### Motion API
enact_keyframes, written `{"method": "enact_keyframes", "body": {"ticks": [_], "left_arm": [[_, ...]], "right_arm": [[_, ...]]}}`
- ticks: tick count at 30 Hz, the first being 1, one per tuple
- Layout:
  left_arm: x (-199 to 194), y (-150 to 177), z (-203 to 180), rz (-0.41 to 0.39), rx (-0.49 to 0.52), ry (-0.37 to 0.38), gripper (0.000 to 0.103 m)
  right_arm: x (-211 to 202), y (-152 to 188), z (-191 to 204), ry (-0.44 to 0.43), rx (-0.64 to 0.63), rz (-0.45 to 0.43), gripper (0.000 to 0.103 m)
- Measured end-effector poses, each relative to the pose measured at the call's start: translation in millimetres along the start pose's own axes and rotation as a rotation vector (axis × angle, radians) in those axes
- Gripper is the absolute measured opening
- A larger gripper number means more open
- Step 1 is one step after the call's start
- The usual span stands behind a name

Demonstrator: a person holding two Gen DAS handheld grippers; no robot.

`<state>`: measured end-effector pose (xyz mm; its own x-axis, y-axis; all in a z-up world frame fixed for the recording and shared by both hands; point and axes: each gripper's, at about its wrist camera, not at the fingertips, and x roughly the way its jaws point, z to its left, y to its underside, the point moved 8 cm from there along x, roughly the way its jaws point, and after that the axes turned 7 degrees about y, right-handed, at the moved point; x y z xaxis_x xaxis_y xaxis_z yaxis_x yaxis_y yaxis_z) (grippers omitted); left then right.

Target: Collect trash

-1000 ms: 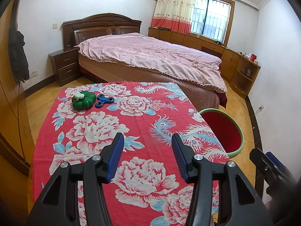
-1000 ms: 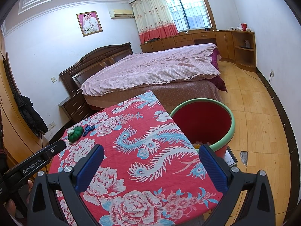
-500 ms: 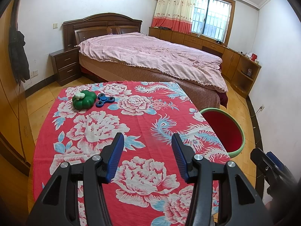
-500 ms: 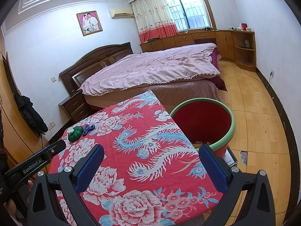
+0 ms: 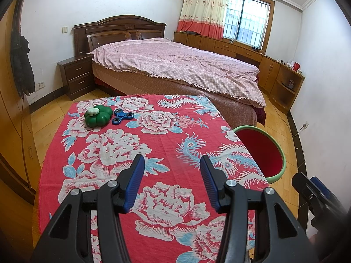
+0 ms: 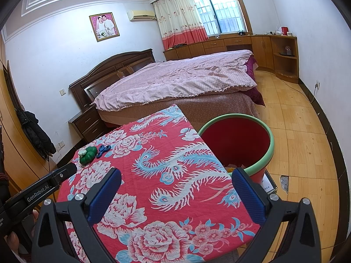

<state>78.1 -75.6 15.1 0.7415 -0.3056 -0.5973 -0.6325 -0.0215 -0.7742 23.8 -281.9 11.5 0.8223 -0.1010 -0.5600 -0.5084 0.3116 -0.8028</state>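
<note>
- Almost nothing has moved since the earlier frames: in the left wrist view the table slides only a little lower and the bin shows a bit more, and in the right wrist view I see no real change.
- Both grippers hang over the near end of the table (image 5: 153, 144) with its red flowered cloth, and neither touches anything.
- My left gripper (image 5: 172, 182) has its jaws parted to a middle width and holds nothing; only cloth shows between the blue pads.
- My right gripper (image 6: 175, 195) is spread much wider, and it is empty too.
- On the far left corner of the table lie the green pumpkin toy (image 5: 97, 116) and, just beside it, the blue fidget spinner (image 5: 122, 116); they are the only loose things there, so I judge they are the trash to collect.
- The red bin (image 6: 238, 141) with a green rim stands on the floor against the right edge of the table, and some scraps show at its bottom.
- I think the toy is light, hard plastic and rounded, so it may slip; I would take it across its lobed body, not by the small white stem.
- The spinner is flat, stiff and thin; I would pinch it across one arm, low to the cloth, because the soft cloth may get caught.
</note>
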Motion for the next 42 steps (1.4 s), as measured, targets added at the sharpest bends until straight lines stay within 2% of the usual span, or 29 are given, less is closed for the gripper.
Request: {"method": "enact_keyframes", "body": {"ticks": [34, 42], "left_arm": [[1, -1, -1, 0.002, 0.001, -0.001, 0.053], [-1, 5, 12, 0.005, -0.012, -0.011, 0.053]], "right_arm": [[-1, -1, 0, 0.001, 0.002, 0.003, 0.103], [-1, 1, -1, 0.002, -0.001, 0.003, 0.103]]}}
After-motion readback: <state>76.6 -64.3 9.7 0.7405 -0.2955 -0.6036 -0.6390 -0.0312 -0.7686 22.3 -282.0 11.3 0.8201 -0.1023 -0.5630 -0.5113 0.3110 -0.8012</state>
